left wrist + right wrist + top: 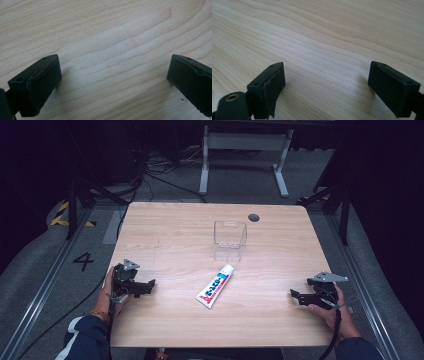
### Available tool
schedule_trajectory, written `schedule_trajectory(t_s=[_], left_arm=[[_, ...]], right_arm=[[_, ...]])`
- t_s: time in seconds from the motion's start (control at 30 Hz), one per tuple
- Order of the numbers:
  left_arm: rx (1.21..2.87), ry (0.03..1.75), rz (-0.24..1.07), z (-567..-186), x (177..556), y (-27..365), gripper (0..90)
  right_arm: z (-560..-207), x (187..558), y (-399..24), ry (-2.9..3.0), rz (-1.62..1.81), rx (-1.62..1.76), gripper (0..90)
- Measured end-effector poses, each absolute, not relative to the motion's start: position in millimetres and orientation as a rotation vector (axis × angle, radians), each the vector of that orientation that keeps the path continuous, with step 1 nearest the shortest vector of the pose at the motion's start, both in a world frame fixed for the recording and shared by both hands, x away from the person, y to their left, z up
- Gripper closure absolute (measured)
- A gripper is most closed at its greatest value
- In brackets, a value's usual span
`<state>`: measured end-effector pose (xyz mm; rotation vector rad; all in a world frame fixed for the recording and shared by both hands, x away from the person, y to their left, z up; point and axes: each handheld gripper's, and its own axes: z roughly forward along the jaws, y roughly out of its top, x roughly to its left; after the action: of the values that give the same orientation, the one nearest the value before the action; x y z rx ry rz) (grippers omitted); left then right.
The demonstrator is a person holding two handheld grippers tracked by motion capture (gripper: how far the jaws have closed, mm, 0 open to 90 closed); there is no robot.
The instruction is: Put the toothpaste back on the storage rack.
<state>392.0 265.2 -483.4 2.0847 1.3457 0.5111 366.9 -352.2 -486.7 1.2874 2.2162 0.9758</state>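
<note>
On the wooden table point(165, 230), a toothpaste tube point(215, 292) was seen lying flat near the middle, just in front of a clear plastic container point(229, 240). The left gripper point(150, 284) and the right gripper point(295, 294) were held low at either side, well apart from the tube, jaws spread wide over bare wood.

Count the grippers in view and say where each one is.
2. The left gripper sits near the table's left edge, jaws open and empty. The right gripper sits near the right edge, jaws open too. A toothpaste tube lies between them. None seems hidden.
</note>
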Motion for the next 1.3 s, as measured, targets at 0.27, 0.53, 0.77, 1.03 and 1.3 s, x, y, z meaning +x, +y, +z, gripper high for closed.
schedule_trajectory(t_s=[0.27, 0.53, 0.77, 1.03, 1.3], left_arm=[[2.127, 1.261, 0.481, -483.4, 386.7, 273.4, 0.2], [2.185, 1.156, 0.437, -482.7, 381.9, 274.3, 0.4], [2.209, 1.078, 0.422, -483.2, 376.7, 273.4, 0.4], [2.219, 1.061, 0.397, -483.2, 370.7, 274.4, 0.5], [2.207, 1.085, 0.397, -483.3, 366.8, 273.2, 0.6]], right_arm=[[-482.3, 367.4, -349.1, 2.272, 0.928, 1.207, 15.8], [-474.2, 367.6, -336.4, 2.393, 0.902, 1.127, 17.7], [-458.1, 368.9, -312.2, 2.457, 0.937, 0.938, 20.8], [-434.9, 377.6, -277.4, 2.521, 0.984, 0.722, 20.3], [-427.8, 385.5, -248.8, 2.567, 0.989, 0.598, 20.0]])
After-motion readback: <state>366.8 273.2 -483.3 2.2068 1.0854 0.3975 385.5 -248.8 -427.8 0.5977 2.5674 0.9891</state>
